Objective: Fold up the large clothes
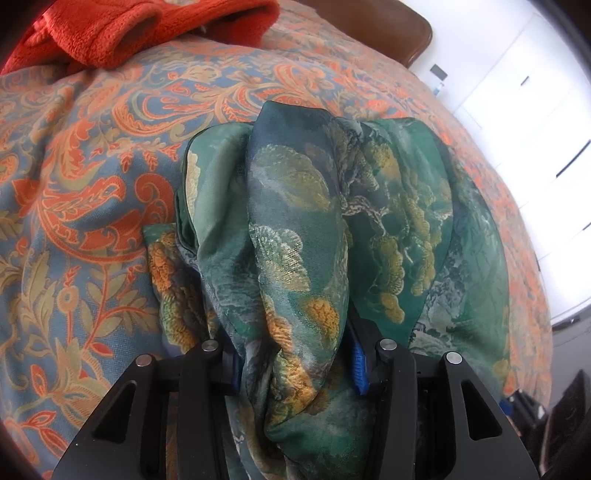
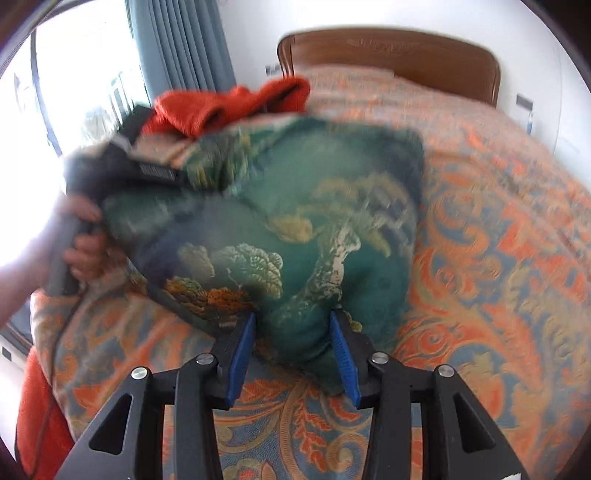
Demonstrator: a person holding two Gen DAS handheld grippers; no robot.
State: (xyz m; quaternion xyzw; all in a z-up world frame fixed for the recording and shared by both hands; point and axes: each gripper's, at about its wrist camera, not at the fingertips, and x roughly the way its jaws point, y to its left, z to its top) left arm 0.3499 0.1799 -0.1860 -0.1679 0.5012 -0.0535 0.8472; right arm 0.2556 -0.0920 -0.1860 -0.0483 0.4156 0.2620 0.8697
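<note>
Presently, a green silky garment printed with gold and pale tree motifs (image 1: 295, 229) is gripped by the left gripper (image 1: 295, 362); a thick bunch of the fabric fills the space between the blue-padded fingers (image 1: 360, 369) and spills forward and down over them, so that the left pad is almost hidden. Ahead of this tool, the garment is draped in loose folds over a bedspread woven with orange and blue paisley scrolls (image 1: 74, 184). Further ahead and to the left, a red fleece garment (image 1: 110, 29) lies crumpled on the bedspread. At the right gripper (image 2: 293, 350), a gathered fold of the same green garment (image 2: 295, 221) is pinched between the blue pads (image 2: 240, 354), which are held moderately apart by the cloth. Forward of this tool the garment is stretched leftward to the other gripper, whose handle is grasped by the person's left hand (image 2: 83, 240). A brown wooden headboard (image 2: 399, 51) is seen far ahead, with grey curtains (image 2: 181, 40) to its left.
</note>
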